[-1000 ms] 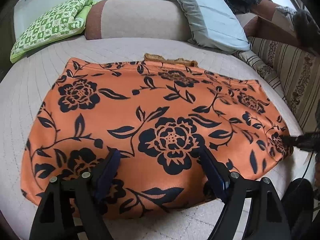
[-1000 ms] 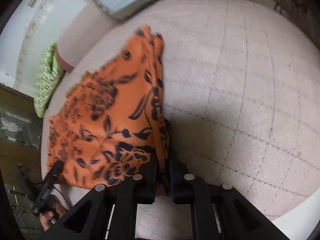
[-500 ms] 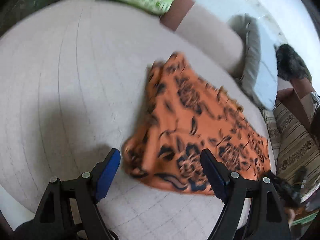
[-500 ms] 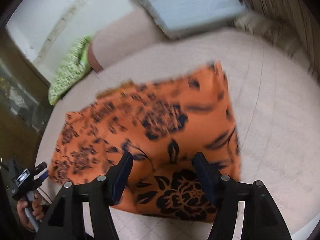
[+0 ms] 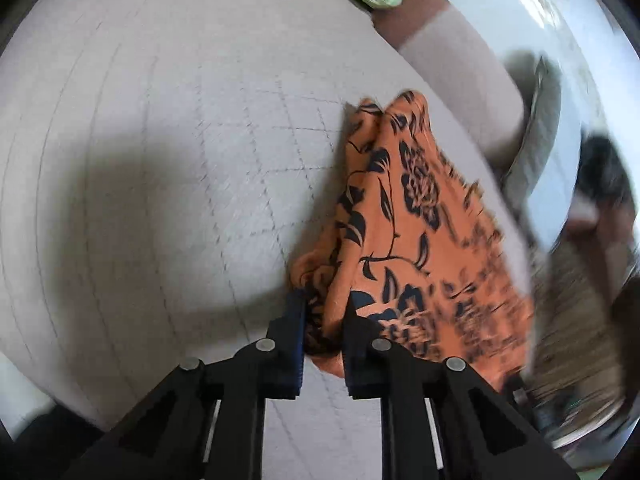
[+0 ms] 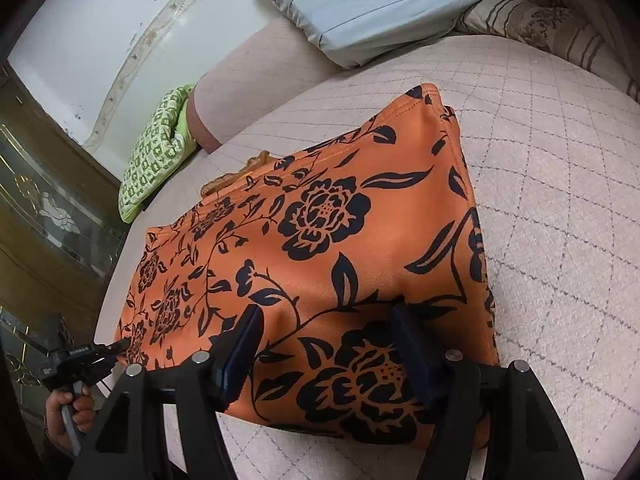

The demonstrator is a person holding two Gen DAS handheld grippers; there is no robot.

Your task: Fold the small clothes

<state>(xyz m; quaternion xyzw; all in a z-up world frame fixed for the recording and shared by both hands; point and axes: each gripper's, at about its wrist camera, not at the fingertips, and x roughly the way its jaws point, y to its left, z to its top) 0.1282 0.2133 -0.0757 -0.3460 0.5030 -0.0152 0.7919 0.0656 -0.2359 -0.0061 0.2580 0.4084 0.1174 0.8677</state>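
Observation:
An orange garment with black flowers (image 6: 320,248) lies spread on the quilted beige bed (image 6: 560,208). In the left wrist view my left gripper (image 5: 324,304) is shut on the garment's near left corner (image 5: 400,220), with a fold of cloth pinched between its blue pads. In the right wrist view my right gripper (image 6: 326,320) is open, its fingers resting over the garment's near edge, holding nothing. The left gripper also shows in the right wrist view (image 6: 116,346) at the garment's far left corner, held by a hand.
A green patterned pillow (image 6: 156,152), a beige bolster (image 6: 256,80) and a light blue pillow (image 6: 360,4) lie along the head of the bed. A striped cushion (image 6: 532,20) is at the far right. A wooden cabinet (image 6: 44,216) stands left of the bed.
My left gripper has swung to the garment's left corner and shut on it. My right gripper let go of the right edge, opened, and now rests over the near edge.

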